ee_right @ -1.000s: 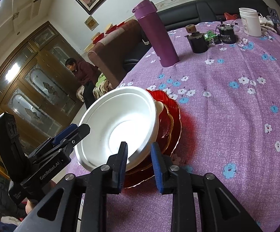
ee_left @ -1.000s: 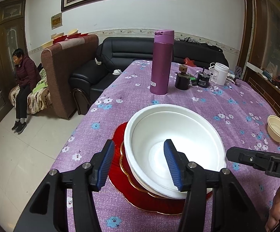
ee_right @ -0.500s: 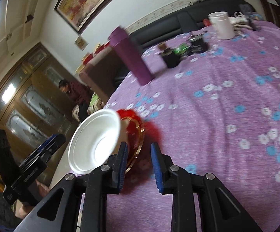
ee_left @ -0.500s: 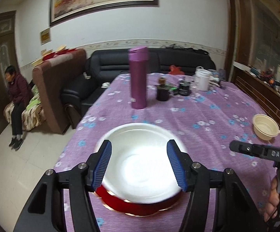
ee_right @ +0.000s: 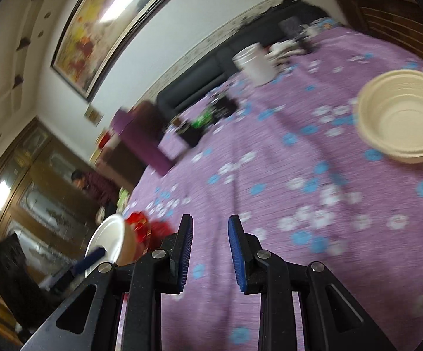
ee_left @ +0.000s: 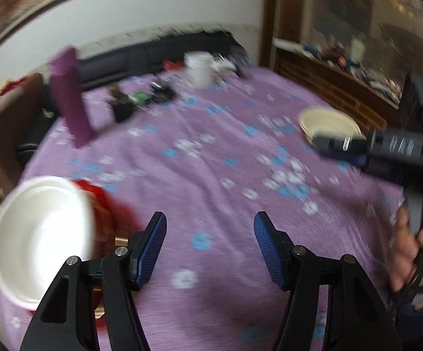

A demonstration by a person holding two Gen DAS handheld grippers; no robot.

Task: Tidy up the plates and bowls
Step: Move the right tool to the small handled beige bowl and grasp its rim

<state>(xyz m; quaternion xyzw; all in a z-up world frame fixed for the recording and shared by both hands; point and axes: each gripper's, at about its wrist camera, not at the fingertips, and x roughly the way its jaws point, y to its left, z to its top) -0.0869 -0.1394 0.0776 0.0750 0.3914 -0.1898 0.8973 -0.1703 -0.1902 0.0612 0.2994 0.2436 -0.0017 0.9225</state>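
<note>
room: living room, black sofa [ee_left: 153, 55] at the far wall, table under a purple floral tablecloth [ee_left: 211, 161]. Both views motion-blurred.

left wrist view:
- left gripper [ee_left: 210, 241]: jaws have just been opening, now stand wide, nothing between them, only cloth beyond.
- white bowl [ee_left: 40, 239]: at the left table edge, sitting on the red plates [ee_left: 110, 213]. Looks like the stack being built, so probably parked there on purpose.
- cream bowl [ee_left: 328, 122]: far right on the cloth, well apart from the stack. Likely the next item to collect.
- right gripper [ee_left: 340, 146]: crosses the frame just in front of the cream bowl, hand [ee_left: 416, 251] on its handle at the right edge.
- clutter: purple flask [ee_left: 69, 96], white mug [ee_left: 199, 68], not task items.

right wrist view:
- right gripper [ee_right: 210, 256]: jaws narrow, gap clear, gripping nothing.
- cream bowl [ee_right: 401, 117]: upper right, upright, ahead and to the right of the jaws.
- white bowl [ee_right: 107, 239]: lower left beside the red plates [ee_right: 141, 225], left gripper's finger in front of it.
- bystander: person [ee_right: 94, 187] seated in the background.
</note>
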